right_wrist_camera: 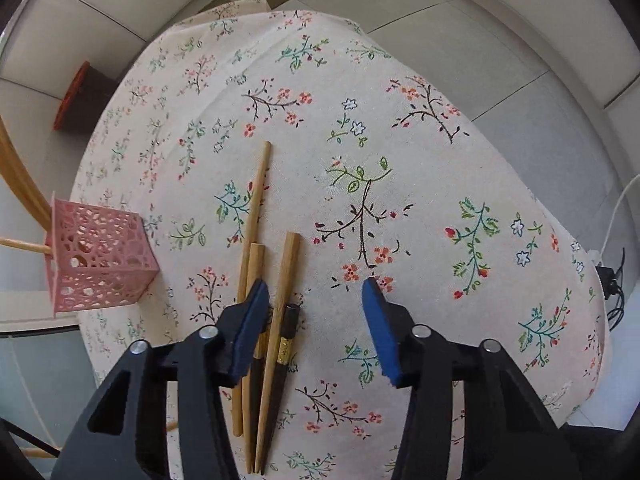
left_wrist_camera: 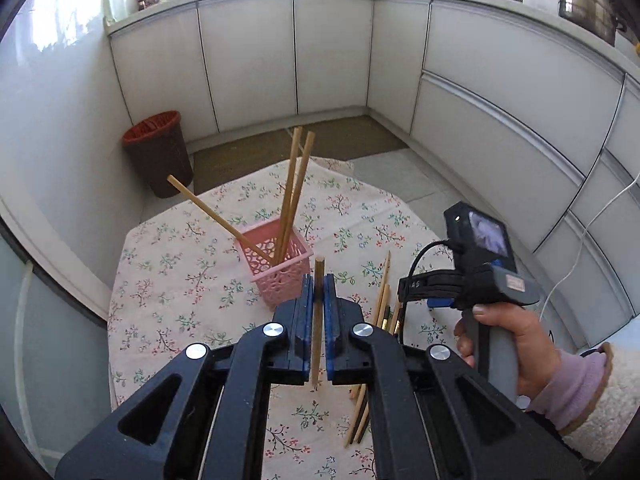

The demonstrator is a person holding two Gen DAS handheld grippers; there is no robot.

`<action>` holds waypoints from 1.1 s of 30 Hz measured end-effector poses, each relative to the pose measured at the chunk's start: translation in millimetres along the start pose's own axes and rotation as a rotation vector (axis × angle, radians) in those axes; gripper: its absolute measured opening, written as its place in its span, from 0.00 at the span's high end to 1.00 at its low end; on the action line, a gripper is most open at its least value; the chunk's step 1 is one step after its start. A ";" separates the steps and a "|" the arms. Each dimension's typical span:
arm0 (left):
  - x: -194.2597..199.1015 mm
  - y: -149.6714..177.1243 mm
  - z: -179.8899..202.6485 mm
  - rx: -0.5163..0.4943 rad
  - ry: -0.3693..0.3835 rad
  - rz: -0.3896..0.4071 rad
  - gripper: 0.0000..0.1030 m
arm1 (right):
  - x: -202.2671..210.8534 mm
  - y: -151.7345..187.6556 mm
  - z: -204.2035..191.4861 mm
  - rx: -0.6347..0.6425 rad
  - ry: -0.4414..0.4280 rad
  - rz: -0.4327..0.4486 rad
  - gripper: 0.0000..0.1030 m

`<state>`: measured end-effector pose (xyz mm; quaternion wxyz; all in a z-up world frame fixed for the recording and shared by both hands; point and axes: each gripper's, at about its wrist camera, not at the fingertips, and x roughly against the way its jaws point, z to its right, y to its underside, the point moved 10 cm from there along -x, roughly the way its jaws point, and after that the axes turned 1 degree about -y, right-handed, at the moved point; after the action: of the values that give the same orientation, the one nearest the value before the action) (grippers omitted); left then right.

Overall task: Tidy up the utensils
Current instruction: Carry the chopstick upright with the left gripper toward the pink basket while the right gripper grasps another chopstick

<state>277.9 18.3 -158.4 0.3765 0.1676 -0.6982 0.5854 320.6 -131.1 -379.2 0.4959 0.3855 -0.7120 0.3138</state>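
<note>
My left gripper (left_wrist_camera: 319,280) is shut on a bamboo chopstick (left_wrist_camera: 318,320), held upright just in front of the pink perforated basket (left_wrist_camera: 280,268). The basket holds three bamboo chopsticks (left_wrist_camera: 294,188) that lean out of it. My right gripper (right_wrist_camera: 316,292) is open, low over a loose pile of bamboo and dark chopsticks (right_wrist_camera: 276,320) on the floral cloth; the pile lies by its left finger. The basket (right_wrist_camera: 100,260) shows at the left in the right wrist view. The right gripper's body (left_wrist_camera: 480,276) shows at the right in the left wrist view, above the pile (left_wrist_camera: 384,304).
The round table (right_wrist_camera: 400,160) carries a floral cloth. A brown bin with a red rim (left_wrist_camera: 158,152) stands on the floor beyond the table's far left. White kitchen cabinets (left_wrist_camera: 500,92) ring the room. A white cable (left_wrist_camera: 580,248) hangs at the right.
</note>
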 end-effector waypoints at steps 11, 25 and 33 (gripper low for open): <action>49.1 -10.1 -26.4 0.070 0.002 0.097 0.96 | -10.8 -7.9 -9.2 -0.017 0.055 0.048 0.93; 88.0 -16.4 -35.8 0.115 0.005 0.172 0.96 | 145.9 24.7 -40.9 0.162 -0.214 0.298 0.93; 93.4 -29.2 -34.1 0.149 -0.011 0.198 0.96 | 243.3 33.4 -66.4 0.261 -0.287 0.469 0.93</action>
<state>247.1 62.3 -69.8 0.2993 0.1286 -0.6679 0.6691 271.3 -117.0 -130.1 0.2503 0.3114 -0.7981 0.4509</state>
